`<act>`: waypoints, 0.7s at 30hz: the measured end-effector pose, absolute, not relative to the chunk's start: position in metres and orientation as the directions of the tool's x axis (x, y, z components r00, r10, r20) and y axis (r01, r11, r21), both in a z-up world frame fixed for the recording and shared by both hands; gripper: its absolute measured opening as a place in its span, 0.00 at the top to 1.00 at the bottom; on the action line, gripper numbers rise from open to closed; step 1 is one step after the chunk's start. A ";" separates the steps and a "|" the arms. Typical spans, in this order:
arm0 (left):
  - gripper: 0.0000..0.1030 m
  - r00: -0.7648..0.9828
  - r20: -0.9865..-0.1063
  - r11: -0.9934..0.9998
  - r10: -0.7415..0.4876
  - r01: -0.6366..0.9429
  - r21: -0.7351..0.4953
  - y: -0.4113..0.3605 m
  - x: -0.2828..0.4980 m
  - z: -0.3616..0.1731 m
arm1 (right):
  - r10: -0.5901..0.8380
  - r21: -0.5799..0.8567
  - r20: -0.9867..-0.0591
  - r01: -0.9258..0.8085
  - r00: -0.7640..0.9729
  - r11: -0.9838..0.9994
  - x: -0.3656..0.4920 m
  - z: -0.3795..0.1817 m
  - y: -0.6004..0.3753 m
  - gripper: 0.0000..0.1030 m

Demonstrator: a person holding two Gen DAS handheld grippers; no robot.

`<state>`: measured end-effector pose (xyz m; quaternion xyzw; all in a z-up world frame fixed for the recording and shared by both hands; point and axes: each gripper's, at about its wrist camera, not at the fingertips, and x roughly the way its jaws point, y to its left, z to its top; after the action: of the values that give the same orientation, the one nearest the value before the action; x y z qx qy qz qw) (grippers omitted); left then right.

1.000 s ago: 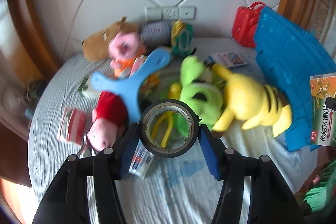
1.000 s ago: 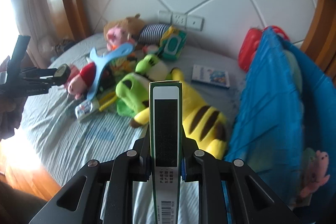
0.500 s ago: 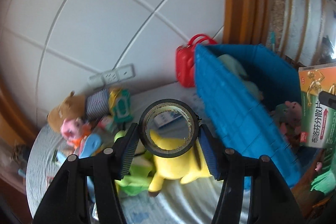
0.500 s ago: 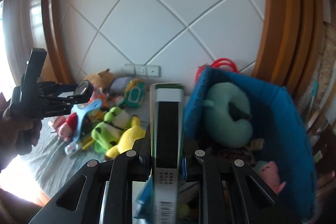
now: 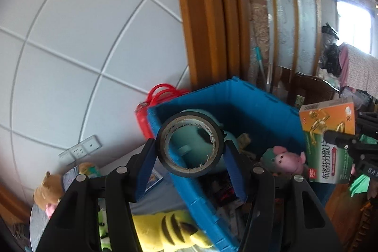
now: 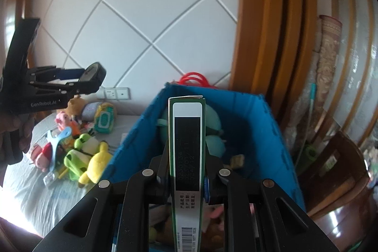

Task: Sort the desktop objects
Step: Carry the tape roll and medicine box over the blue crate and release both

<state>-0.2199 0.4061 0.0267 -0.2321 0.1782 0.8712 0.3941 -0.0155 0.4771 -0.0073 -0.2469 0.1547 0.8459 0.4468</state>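
My left gripper (image 5: pixel 189 145) is shut on a black tape roll (image 5: pixel 189 172), whose hole faces the camera. It hangs above the near left corner of the blue bin (image 5: pixel 259 105). My right gripper (image 6: pixel 186 157) is shut on a narrow green and white medicine box (image 6: pixel 186 145), held upright over the bin's (image 6: pixel 259 124) near side. The left wrist view shows that box (image 5: pixel 328 141) at the right, above the bin's right wall. The right wrist view shows the left gripper (image 6: pixel 92 76) and its tape roll (image 6: pixel 94 72) at the upper left, with a hand behind it.
The bin holds a teal cushion (image 6: pixel 212 124) and a pink pig plush (image 5: pixel 285 158). A yellow plush (image 6: pixel 96 164), a green frog plush (image 6: pixel 78 157) and other toys lie on the grey cloth (image 6: pixel 35 200) to the left. A red bag (image 5: pixel 146 117) stands behind the bin.
Both grippers have risen and swung right, from over the toy pile to above the blue bin. Each still holds its object as before.
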 end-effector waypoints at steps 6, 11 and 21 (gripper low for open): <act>0.45 -0.540 -0.551 -0.566 0.637 -0.812 0.141 0.460 -0.212 0.036 | 0.703 0.030 -0.567 -0.864 -0.429 -0.503 0.006 -0.009 0.491 0.81; 0.45 -0.523 -0.555 -0.546 0.647 -0.826 0.141 0.482 -0.219 0.033 | 0.718 0.023 -0.576 -0.885 -0.391 -0.464 0.020 -0.014 0.501 0.81; 0.45 -0.499 -0.560 -0.523 0.662 -0.842 0.133 0.499 -0.223 0.028 | 0.728 0.010 -0.592 -0.906 -0.347 -0.423 0.030 -0.017 0.513 0.81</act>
<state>-0.2226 0.4995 0.0280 -0.2270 0.1989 0.8424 0.4463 0.0302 0.5133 -0.0172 -0.2602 0.1711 0.8025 0.5090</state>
